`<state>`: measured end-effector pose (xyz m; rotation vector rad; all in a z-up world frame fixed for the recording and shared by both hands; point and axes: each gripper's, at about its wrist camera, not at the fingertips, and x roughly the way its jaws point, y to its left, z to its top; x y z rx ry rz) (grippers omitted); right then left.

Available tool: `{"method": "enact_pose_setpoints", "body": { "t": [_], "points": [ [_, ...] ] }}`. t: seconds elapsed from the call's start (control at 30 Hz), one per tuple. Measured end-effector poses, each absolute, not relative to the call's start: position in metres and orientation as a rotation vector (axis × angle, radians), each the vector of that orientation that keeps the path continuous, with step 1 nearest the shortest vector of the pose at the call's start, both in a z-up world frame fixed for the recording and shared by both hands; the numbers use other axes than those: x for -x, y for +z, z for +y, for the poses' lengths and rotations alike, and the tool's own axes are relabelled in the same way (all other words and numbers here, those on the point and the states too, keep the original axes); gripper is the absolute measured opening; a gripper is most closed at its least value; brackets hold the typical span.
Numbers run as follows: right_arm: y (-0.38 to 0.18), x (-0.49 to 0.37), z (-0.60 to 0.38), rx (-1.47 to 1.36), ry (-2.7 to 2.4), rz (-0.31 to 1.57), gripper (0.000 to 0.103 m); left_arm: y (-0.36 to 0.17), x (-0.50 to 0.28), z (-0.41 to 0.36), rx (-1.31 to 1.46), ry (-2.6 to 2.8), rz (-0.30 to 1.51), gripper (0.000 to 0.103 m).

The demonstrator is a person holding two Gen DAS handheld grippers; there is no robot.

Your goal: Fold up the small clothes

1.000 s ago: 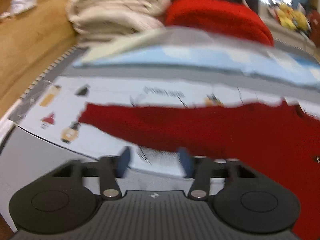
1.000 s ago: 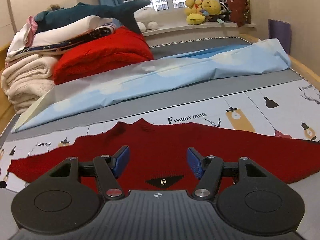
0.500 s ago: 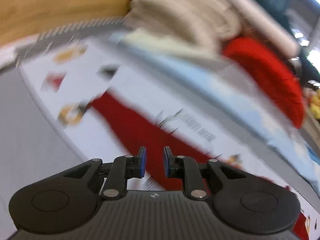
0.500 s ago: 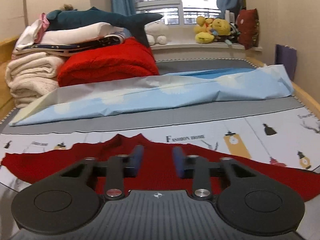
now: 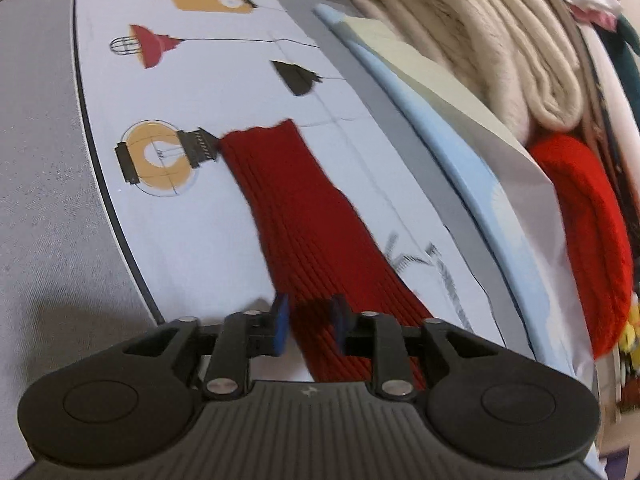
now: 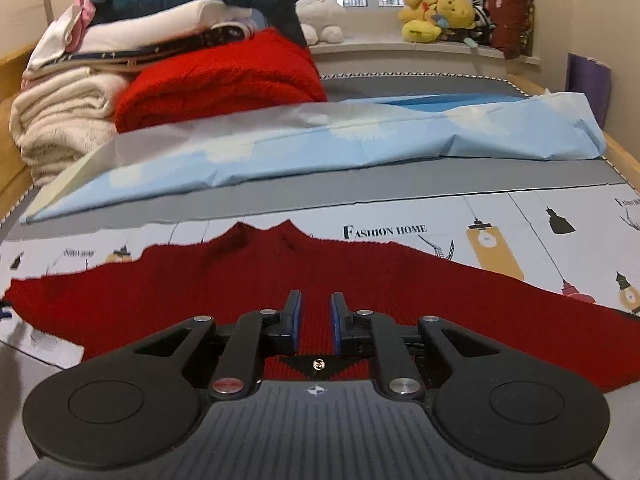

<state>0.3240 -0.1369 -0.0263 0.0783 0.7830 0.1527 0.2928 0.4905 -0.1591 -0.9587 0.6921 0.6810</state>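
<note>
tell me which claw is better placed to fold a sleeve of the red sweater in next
Left, probably. The left claw sits right over one sleeve, jaws opening with the knit between them. The right claw hangs over the middle of the red sweater, jaws opening, far from either cuff.

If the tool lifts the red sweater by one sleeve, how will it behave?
The red sweater is ribbed knit lying flat, so it will probably hang limp. The sleeve may stretch. It should grip well rather than slip.
</note>
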Motion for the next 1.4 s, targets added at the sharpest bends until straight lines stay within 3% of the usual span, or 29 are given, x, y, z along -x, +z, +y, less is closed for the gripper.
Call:
{"method": "enact_pose_setpoints", "body": {
  "t": [0.07, 0.17, 0.2, 0.23, 0.27, 0.37, 0.43, 0.5, 0.53, 0.67, 0.8, 0.97, 1.07, 1.13, 1.23, 1.37, 1.4],
  "points": [
    [-0.031, -0.327, -0.137, -0.067, 0.149, 0.804, 0.016, -0.169, -0.295, 0.498, 0.99, 0.69, 0.687, 0.051],
    [-0.034, -0.331, -0.142, -0.075, 0.123, 0.81, 0.016, -0.171, -0.301, 0.501, 0.971, 0.683, 0.666, 0.049],
    [-0.035, -0.332, -0.143, -0.078, 0.113, 0.81, 0.016, -0.17, -0.306, 0.501, 0.942, 0.672, 0.676, 0.035],
    [-0.036, -0.334, -0.145, -0.08, 0.106, 0.811, 0.016, -0.169, -0.311, 0.501, 0.909, 0.657, 0.69, 0.015],
    [-0.038, -0.335, -0.145, -0.083, 0.103, 0.813, 0.016, -0.167, -0.313, 0.5, 0.856, 0.662, 0.697, 0.014],
    [-0.042, -0.339, -0.145, -0.095, 0.103, 0.835, 0.016, -0.143, -0.3, 0.486, 0.683, 0.854, 0.578, 0.013],
    [-0.044, -0.341, -0.142, -0.101, 0.109, 0.838, 0.016, -0.145, -0.298, 0.485, 0.727, 0.9, 0.604, 0.015],
    [-0.044, -0.342, -0.139, -0.093, 0.112, 0.837, 0.016, -0.161, -0.297, 0.493, 0.854, 0.899, 0.674, 0.027],
    [-0.044, -0.343, -0.138, -0.093, 0.113, 0.838, 0.016, -0.167, -0.294, 0.497, 0.897, 0.902, 0.681, 0.027],
    [-0.046, -0.345, -0.137, -0.106, 0.11, 0.849, 0.016, -0.162, -0.292, 0.497, 0.872, 0.913, 0.666, 0.014],
    [-0.045, -0.344, -0.144, -0.126, 0.102, 0.855, 0.016, -0.111, -0.3, 0.473, 0.788, 0.91, 0.603, 0.013],
    [-0.038, -0.342, -0.162, -0.191, 0.067, 0.839, 0.016, -0.011, -0.305, 0.393, 0.625, 0.693, 0.506, 0.013],
    [-0.034, -0.338, -0.174, -0.243, 0.065, 0.828, 0.015, 0.022, -0.3, 0.325, 0.564, 0.543, 0.507, 0.013],
    [-0.029, -0.332, -0.181, -0.278, 0.077, 0.807, 0.007, 0.024, -0.298, 0.275, 0.542, 0.435, 0.507, 0.013],
    [-0.024, -0.324, -0.188, -0.291, 0.075, 0.786, 0.006, 0.007, -0.3, 0.192, 0.46, 0.272, 0.518, 0.012],
    [-0.032, -0.319, -0.202, -0.33, 0.035, 0.827, 0.007, -0.027, -0.329, 0.086, 0.41, -0.115, 0.701, 0.014],
    [-0.035, -0.319, -0.206, -0.35, 0.029, 0.846, 0.007, -0.036, -0.337, 0.07, 0.424, -0.217, 0.773, 0.019]
  ]
}}
